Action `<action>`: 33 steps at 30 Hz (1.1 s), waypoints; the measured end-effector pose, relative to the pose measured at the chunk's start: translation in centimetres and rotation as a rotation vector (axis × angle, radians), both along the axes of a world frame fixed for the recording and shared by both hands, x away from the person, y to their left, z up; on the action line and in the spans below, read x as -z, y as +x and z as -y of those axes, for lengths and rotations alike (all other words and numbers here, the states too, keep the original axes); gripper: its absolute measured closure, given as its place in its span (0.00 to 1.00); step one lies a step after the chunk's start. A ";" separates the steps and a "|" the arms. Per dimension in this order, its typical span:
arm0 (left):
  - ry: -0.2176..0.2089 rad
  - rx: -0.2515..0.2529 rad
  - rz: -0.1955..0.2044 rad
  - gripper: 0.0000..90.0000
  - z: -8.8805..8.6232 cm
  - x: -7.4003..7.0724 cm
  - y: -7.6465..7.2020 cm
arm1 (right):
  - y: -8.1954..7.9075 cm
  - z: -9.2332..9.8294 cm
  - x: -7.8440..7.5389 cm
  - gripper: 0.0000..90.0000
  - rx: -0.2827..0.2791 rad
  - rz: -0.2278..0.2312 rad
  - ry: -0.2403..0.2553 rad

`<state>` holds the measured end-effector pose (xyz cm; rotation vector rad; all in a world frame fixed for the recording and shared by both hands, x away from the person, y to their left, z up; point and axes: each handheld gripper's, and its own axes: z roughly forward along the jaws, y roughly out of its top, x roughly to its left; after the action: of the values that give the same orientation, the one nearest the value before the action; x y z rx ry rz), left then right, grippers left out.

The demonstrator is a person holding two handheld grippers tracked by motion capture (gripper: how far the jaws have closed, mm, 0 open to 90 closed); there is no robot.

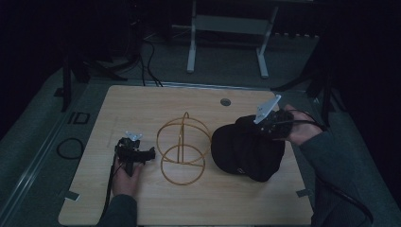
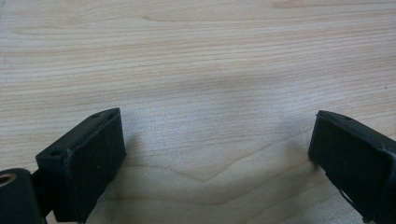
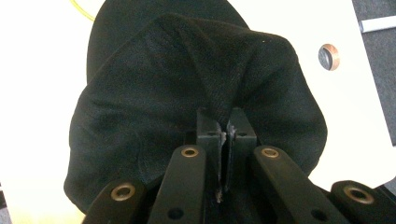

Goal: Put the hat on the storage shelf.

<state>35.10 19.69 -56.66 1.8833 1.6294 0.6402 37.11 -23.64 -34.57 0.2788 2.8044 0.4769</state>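
A black cap (image 1: 246, 149) lies right of centre on the wooden table (image 1: 142, 101), its brim toward the left. My right gripper (image 1: 265, 126) is shut on a pinched fold of the cap's crown (image 3: 219, 100) and holds that fold up. In the right gripper view its jaws meet around the cloth at the gripper (image 3: 226, 123). A yellow wire stand (image 1: 182, 149) of rings stands in the middle of the table. Left of the stand, my left gripper (image 1: 150, 153) rests low over the table, open. The left gripper (image 2: 217, 140) has bare wood between its jaws.
A round grommet hole (image 1: 225, 101) sits near the table's far edge. White frame legs (image 1: 191, 47) stand on the floor beyond the table. A black cable loop (image 1: 70, 147) lies on the floor at the left.
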 end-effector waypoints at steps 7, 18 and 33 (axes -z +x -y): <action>0.000 0.000 0.000 0.04 0.0 0.0 0.0 | 0.1 -0.1 -1.0 0.96 -0.003 0.009 -0.021; 0.000 0.000 0.000 0.04 0.0 0.0 0.0 | -0.2 0.7 -2.1 0.96 -0.002 0.020 -0.011; -0.001 -0.002 0.002 0.04 0.0 0.0 0.0 | -0.6 1.6 -4.2 0.96 -0.015 0.035 0.034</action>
<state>35.11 19.67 -56.67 1.8797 1.6306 0.6417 36.54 -25.24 -30.35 0.2548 2.7688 0.5280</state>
